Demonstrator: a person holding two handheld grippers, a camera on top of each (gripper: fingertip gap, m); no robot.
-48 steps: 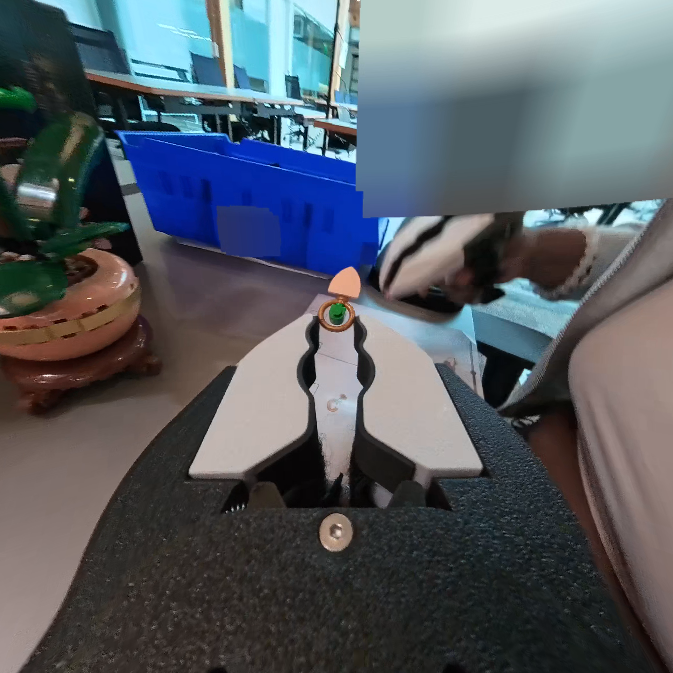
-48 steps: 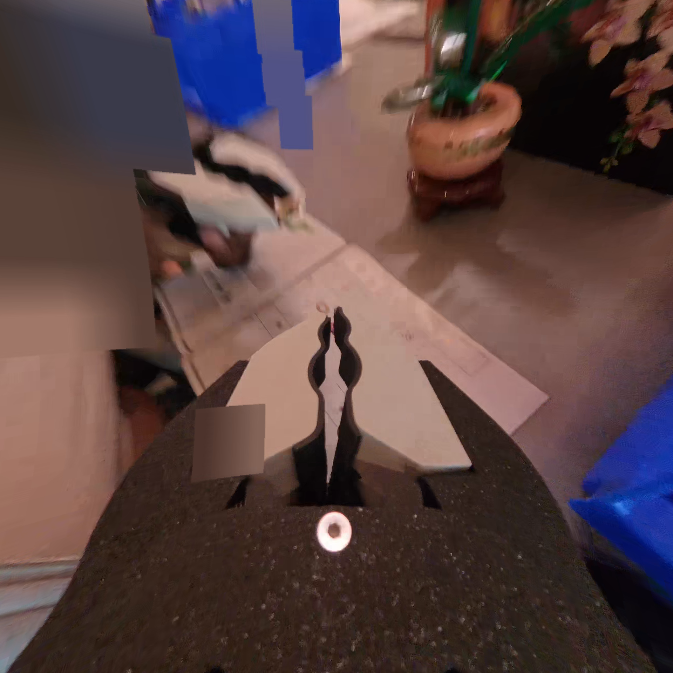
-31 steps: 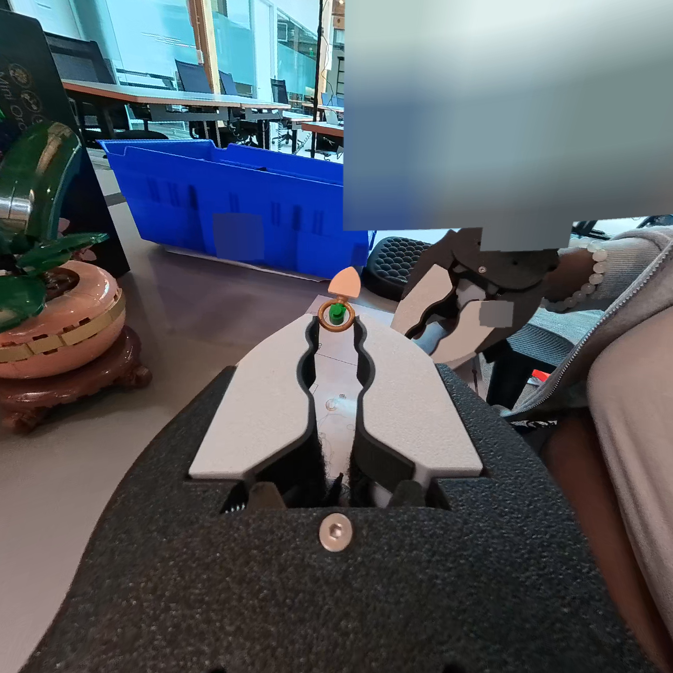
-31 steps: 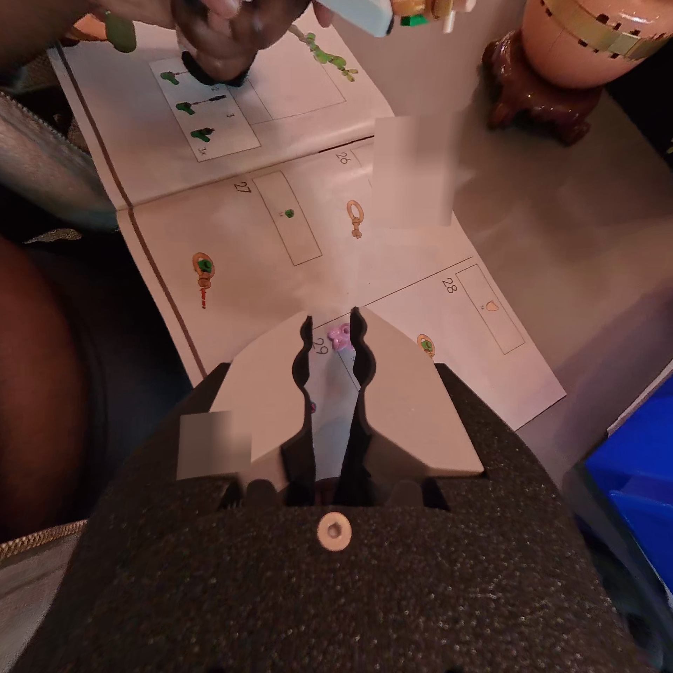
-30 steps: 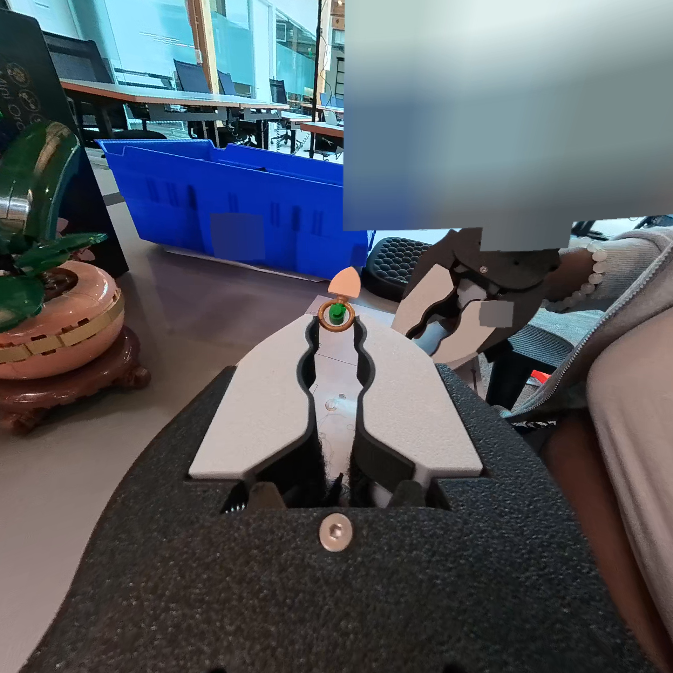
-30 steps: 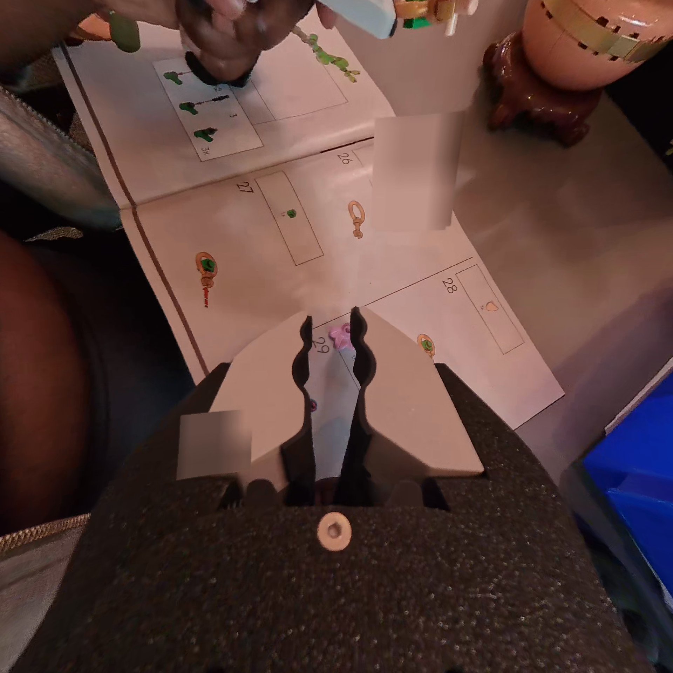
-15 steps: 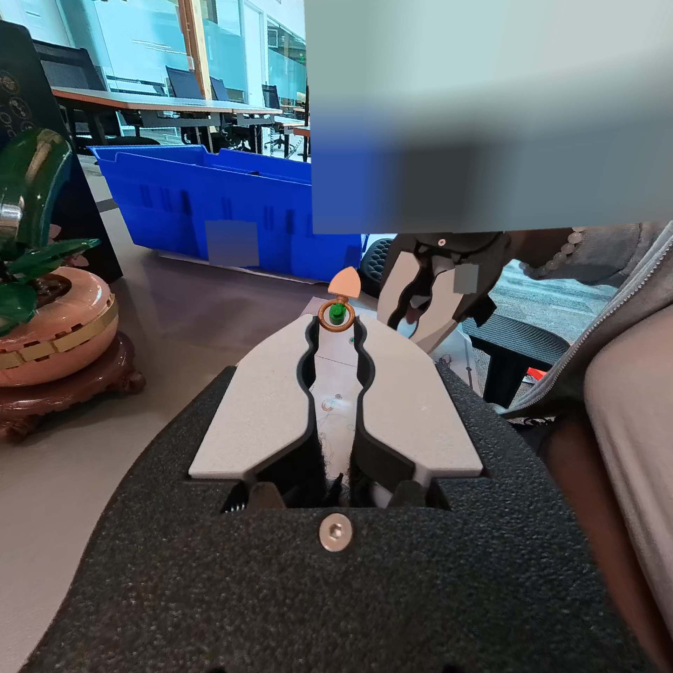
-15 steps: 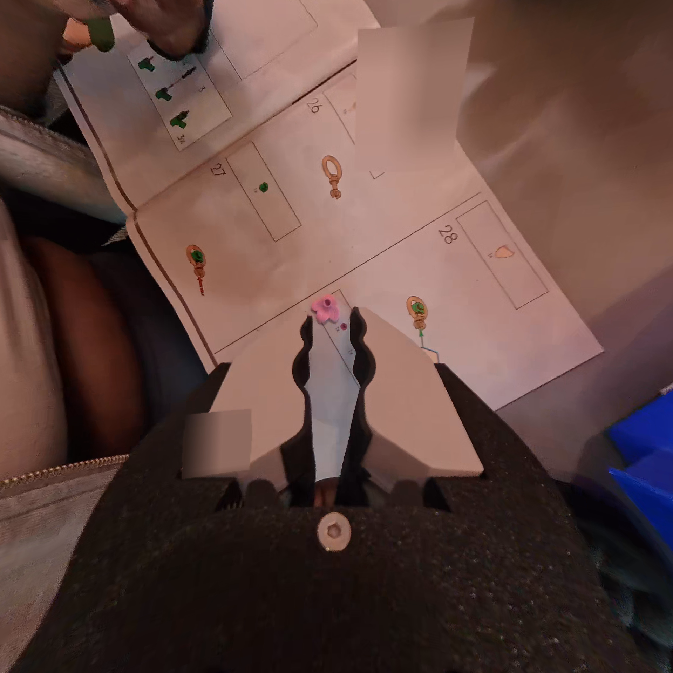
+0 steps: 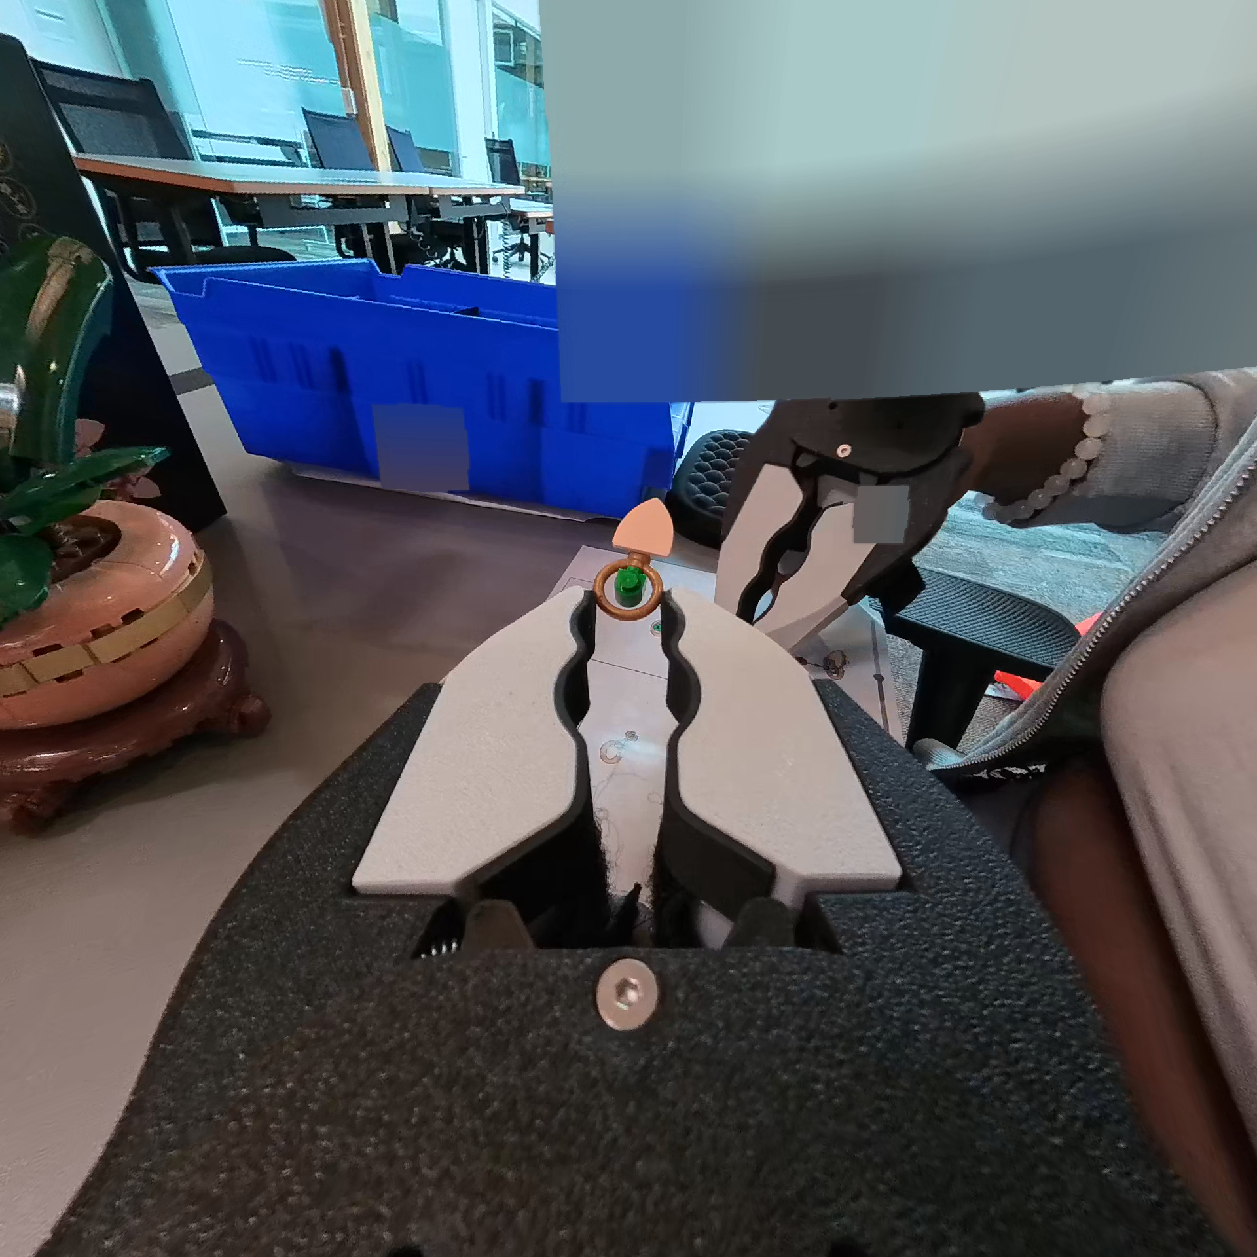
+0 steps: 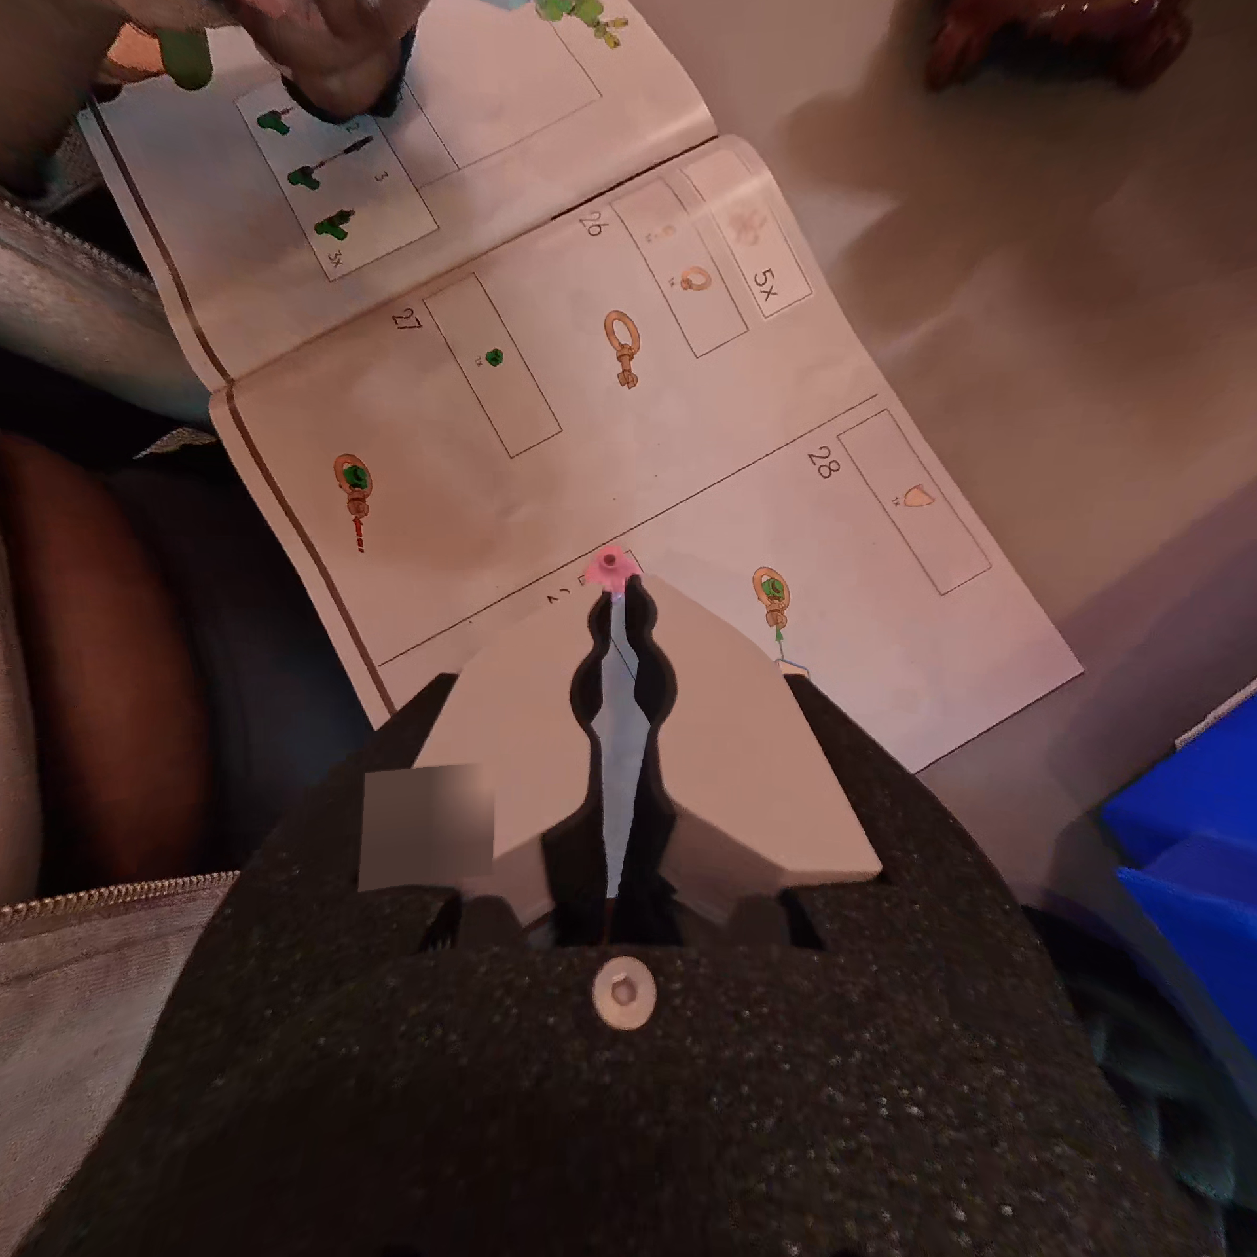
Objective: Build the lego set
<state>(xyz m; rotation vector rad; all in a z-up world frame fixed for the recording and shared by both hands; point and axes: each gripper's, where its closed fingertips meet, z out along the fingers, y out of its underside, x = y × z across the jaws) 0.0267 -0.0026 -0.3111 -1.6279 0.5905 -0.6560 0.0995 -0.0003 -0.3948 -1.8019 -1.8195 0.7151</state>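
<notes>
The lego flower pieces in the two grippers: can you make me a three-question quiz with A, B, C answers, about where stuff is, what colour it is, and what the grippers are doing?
1. Where is the instruction booklet?
A. Open on the table under the right gripper
B. Inside the blue bin
C. On the flower pot

2. What colour is the piece at the right gripper tips?
A. Yellow
B. Pink
C. Black

3. What is the left gripper doing?
A. Wide open and empty
B. Lying on the floor
C. Shut on the brown ring piece

Answers:
1 A, its open pages lie flat below the fingers.
2 B, the small pink flower piece sits there.
3 C, the ring with its green stud and peach tip sits pinched between the tips.
</notes>
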